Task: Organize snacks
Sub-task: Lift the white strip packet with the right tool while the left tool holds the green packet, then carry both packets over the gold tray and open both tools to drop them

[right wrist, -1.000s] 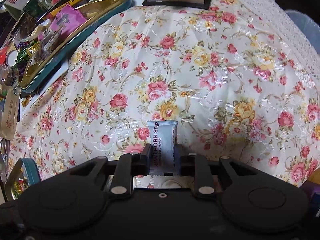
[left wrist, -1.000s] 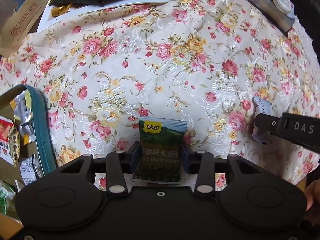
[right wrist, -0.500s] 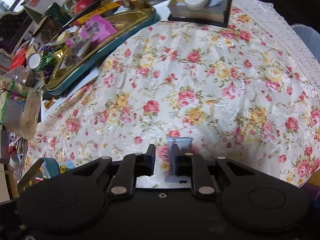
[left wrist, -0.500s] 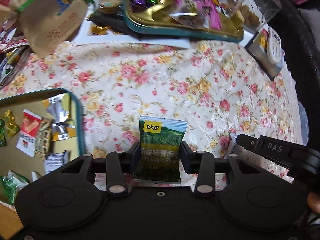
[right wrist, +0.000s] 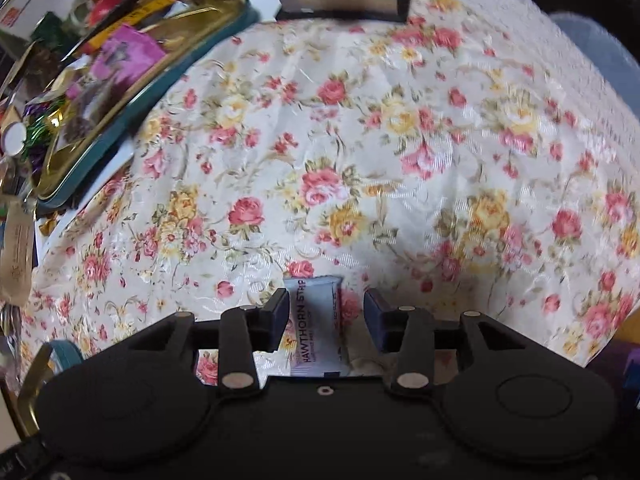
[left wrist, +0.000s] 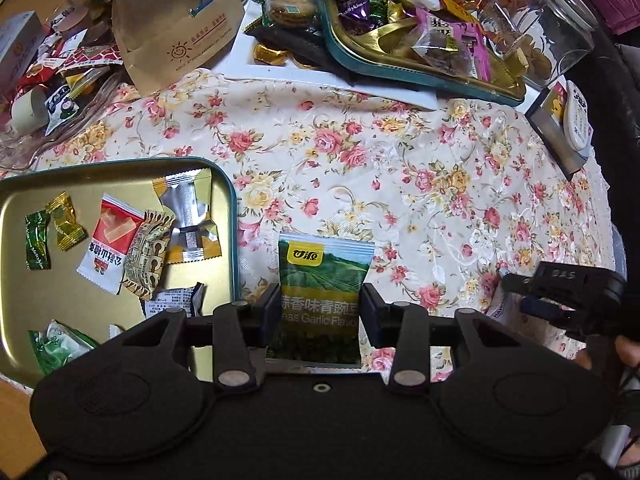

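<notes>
Left claw [left wrist: 320, 312] clamps the upright pea packet [left wrist: 323, 300]; right claw [right wrist: 326, 316], opening, straddles the lengthwise hawthorn strip [right wrist: 316, 324].

A gold rectangular metal tray with teal rim [left wrist: 234, 216] lies left on the floral-clothed worktop [left wrist: 400, 168]; wrapped sweets [left wrist: 108, 244] lie in it.

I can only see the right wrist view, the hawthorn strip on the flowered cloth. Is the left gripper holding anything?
Observer: Yes. The left gripper is shut on a green garlic pea packet, held upright.
Operator: Where is the nearest tray from there?
Observer: A gold tray with a teal rim lies just left of the packet in the left wrist view.
Operator: Anything in it?
Observer: Several wrapped sweets, among them a red and white packet; bare gold floor shows between them.
</notes>
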Demonstrator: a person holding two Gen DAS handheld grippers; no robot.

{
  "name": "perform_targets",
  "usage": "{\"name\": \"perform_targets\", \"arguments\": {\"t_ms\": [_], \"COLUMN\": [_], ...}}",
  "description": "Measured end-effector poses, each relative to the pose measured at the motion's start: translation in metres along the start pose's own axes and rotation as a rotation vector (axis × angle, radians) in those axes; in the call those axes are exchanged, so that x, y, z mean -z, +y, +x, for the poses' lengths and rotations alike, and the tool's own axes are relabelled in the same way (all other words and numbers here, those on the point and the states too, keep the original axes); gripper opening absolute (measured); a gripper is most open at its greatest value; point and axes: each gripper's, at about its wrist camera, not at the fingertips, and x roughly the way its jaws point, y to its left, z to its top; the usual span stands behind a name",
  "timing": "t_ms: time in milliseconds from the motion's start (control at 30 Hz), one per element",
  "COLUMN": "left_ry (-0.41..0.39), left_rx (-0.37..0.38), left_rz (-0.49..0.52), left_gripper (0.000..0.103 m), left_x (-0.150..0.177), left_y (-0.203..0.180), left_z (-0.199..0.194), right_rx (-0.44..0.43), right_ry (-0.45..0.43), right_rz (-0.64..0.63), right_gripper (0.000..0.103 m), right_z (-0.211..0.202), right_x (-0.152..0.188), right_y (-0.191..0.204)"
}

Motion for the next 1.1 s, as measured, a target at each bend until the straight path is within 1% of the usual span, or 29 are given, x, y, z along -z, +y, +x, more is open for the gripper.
{"name": "perform_targets", "arguments": {"t_ms": [100,233,267,300,367,433,500,600,667,733,900,1100], "left_ry": [0.003,0.002,0.000,-0.002,-0.005,-0.006,-0.008,-0.017,-0.023,-0.029,-0.046,-0.061], "left_rx": [0.006,0.016,0.017,0.016,0.015,0.013,0.012,0.009,0.006,0.003,-0.011,-0.021], "left_rz": [0.010,-0.001,-0.004,-0.006,-0.009,-0.016,-0.023,-0.036,-0.047,-0.063,-0.093,-0.133], "left_gripper": [0.049,0.049,0.049,0.049,0.049,0.049,0.049,0.049,0.049,0.049,0.049,0.049], "left_x": [0.000,-0.002,-0.003,-0.002,-0.002,-0.001,0.000,0.001,0.002,0.004,0.008,0.011], "left_y": [-0.002,0.000,0.001,0.002,0.006,0.009,0.014,0.022,0.029,0.037,0.056,0.082], "left_z": [-0.001,-0.002,-0.003,-0.004,-0.006,-0.007,-0.008,-0.011,-0.013,-0.016,-0.021,-0.028], "right_rx": [0.005,0.051,0.070,0.091,0.126,0.147,0.145,0.096,0.044,-0.006,-0.106,-0.220], "right_ry": [0.037,-0.016,-0.027,-0.042,-0.075,-0.095,-0.100,-0.068,-0.045,-0.036,-0.056,-0.058], "right_rz": [-0.021,-0.143,-0.173,-0.203,-0.285,-0.350,-0.353,-0.300,-0.261,-0.247,-0.296,-0.357], "right_gripper": [0.045,0.045,0.041,0.034,0.026,0.024,0.023,0.022,0.022,0.022,0.022,0.022], "right_z": [0.009,0.007,0.007,0.007,0.007,0.008,0.007,0.003,-0.003,-0.011,-0.033,-0.057], "right_x": [0.006,0.020,0.024,0.028,0.038,0.045,0.047,0.045,0.045,0.045,0.058,0.077], "right_y": [0.005,0.021,0.025,0.028,0.036,0.042,0.044,0.044,0.051,0.062,0.103,0.149]}}
